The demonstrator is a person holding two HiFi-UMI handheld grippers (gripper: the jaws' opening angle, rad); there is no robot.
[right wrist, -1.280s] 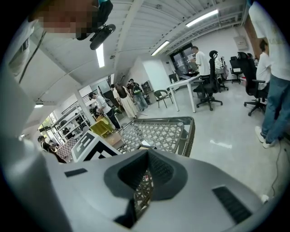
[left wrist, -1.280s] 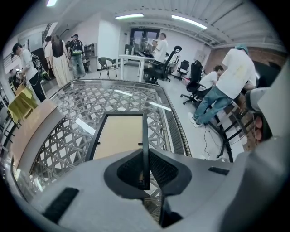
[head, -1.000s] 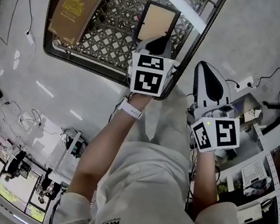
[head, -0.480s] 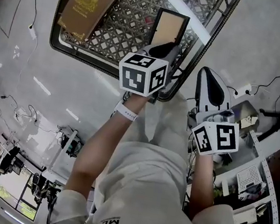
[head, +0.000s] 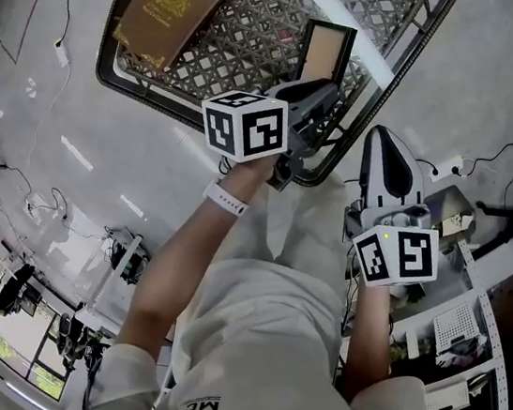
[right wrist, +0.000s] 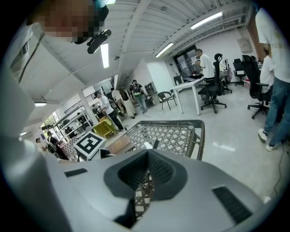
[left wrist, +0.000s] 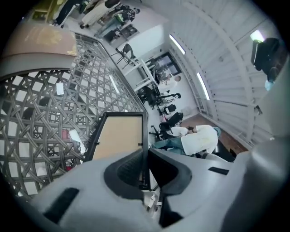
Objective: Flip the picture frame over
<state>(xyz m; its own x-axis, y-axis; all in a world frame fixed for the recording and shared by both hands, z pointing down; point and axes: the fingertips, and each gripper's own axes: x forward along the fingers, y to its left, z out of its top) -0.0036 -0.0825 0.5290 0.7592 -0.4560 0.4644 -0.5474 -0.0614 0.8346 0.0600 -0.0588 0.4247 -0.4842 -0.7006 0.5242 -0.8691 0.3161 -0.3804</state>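
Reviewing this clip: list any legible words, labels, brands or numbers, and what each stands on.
"MC", apparently, upside down on the shirt.
Book: gold lettering by a crest, too small to read.
Wristband: print too small to read.
Left cube, right cube: square marker patterns only, no words.

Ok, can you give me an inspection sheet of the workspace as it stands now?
Surface: metal lattice tabletop with a dark rim.
Job's things: picture frame raised at an angle, tan panel showing; whether it touches the lattice can't be told.
Clutter: brown book lying flat on the lattice; small scraps nearby.
Grippers: left hand-held gripper shut on the frame's edge; right hand-held gripper shut, empty, held off beside the table.
Cables: loose cables on the floor; more by the shelves.
Surroundings: shelves to the right; people and office chairs beyond.
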